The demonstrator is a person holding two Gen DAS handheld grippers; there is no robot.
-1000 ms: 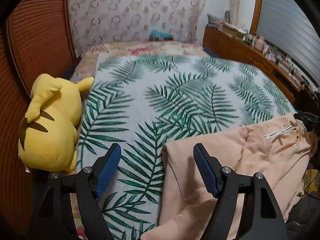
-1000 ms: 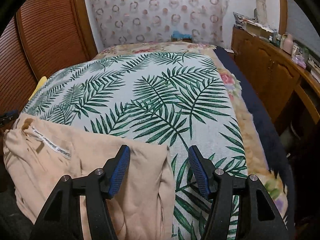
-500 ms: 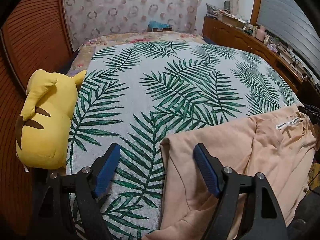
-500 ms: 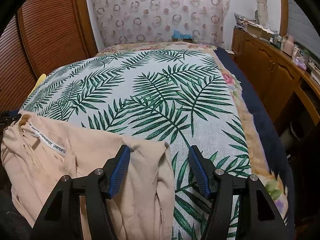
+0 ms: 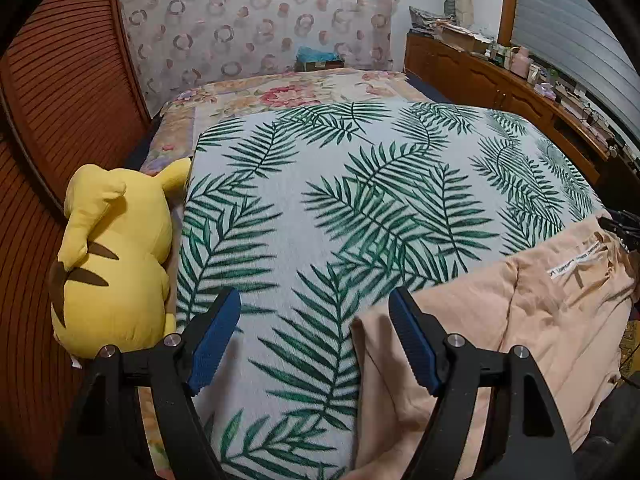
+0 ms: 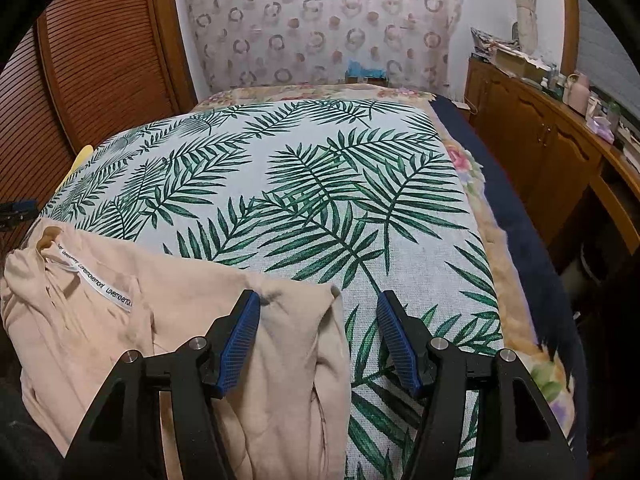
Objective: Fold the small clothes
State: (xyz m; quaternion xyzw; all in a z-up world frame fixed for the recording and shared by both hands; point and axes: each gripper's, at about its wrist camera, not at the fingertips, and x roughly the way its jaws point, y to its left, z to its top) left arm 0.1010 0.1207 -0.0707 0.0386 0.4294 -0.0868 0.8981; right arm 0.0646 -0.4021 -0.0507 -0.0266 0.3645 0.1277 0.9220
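Observation:
A peach garment lies spread across the near edge of the palm-leaf bedspread, a white label showing near its middle. My left gripper is open and empty over the garment's left corner, which lies by its right finger. In the right wrist view the same garment lies at the lower left. My right gripper is open and empty, with the garment's right corner between its fingers.
A yellow plush toy sits at the bed's left edge beside the wooden slatted wall. A wooden cabinet with clutter on top runs along the right. A floral quilt lies at the far end.
Both grippers have risen and tilted so more of the bed shows. The garment looks a little flatter and more spread. Both stay open.

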